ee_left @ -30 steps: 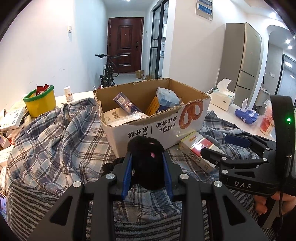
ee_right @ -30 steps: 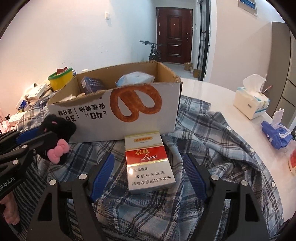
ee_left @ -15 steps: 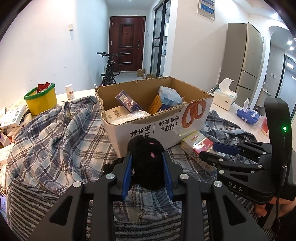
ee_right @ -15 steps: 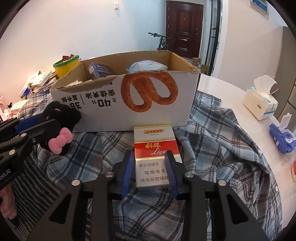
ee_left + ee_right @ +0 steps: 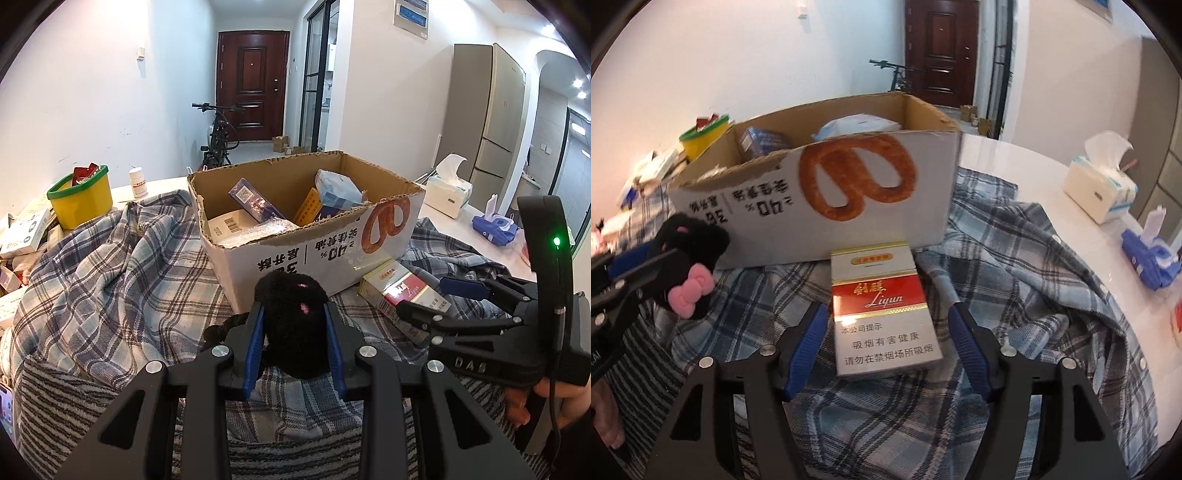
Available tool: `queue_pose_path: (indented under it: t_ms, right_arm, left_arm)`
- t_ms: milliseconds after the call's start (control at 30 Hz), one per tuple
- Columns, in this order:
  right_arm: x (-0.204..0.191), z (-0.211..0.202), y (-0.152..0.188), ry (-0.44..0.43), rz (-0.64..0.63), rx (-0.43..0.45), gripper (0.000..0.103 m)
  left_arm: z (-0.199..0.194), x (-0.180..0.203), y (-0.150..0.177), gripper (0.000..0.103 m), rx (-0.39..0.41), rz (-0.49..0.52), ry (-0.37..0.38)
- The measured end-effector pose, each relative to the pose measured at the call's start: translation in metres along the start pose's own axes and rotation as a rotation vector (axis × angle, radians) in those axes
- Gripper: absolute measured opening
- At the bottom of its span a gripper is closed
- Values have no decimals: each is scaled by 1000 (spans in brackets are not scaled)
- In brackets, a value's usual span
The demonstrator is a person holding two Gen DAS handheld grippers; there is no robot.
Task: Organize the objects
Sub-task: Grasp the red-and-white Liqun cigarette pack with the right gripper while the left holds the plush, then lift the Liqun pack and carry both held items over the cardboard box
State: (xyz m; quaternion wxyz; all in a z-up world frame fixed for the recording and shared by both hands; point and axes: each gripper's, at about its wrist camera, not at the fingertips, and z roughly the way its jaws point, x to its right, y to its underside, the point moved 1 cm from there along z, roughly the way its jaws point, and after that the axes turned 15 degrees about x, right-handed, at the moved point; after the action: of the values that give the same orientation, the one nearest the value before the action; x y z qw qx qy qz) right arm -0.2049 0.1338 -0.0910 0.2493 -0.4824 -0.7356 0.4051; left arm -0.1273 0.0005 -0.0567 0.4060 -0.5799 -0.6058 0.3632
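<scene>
A red-and-white cigarette pack lies flat on a plaid shirt just in front of an open cardboard box, its far end close to the box's printed wall. The right gripper straddles the pack, its jaws opening, the blue pads standing clear of both long edges with the pack between them. To its left, the left gripper is clamped narrowly on a black plush toy with a pink bow, held just above the shirt near the box's front corner. The box holds a dark blue carton, a light blue packet and other packaging. The shirt is spread over a white table; behind it stand a yellow tub with a green rim, a tissue box and a blue wipes pack. A bicycle leans in the hallway before a dark red door.
</scene>
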Motion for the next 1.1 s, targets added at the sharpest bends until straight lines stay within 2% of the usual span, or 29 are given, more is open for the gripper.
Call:
queue_pose_path:
  t_ms: [67,167,200,233,267,367,567,700,900,1100]
  right_arm:
    - [5,4,1,-12,28,-22,71]
    - [4,12,4,-34,34,-64,71]
    - [4,11,4,-30,32,-60,70]
    - [3,10,4,-34,31,-56,62]
    - [2,10,4,-42,29,-57,59]
    - [-1,7,3,-41,12,-42,58]
    - [-6,-19,-7,8,-43,91,57]
    - [-1,-36,-14,27,-21,184,57]
    - [9,-56,-21,1,58,295,57]
    - [5,-75,-27,-22,56,407,56]
  left_arm:
    - [0,0,0,32,-2,1,0]
    - [0,0,0,32,-1,0,-1]
    - [0,0,0,32,-2,-1,-1]
    - [0,0,0,32,-2,-1,-1]
    - [0,0,0,32,-2,-1,0]
    - [-1,0,0,32,3,-1,0]
    - [-3,0,0,32,16,-2,4]
    - [-5,3,-2,32,28,12,8]
    - [-19,2,-6,32,99,2,19]
    - [-27,3,-10,32,141,3,31]
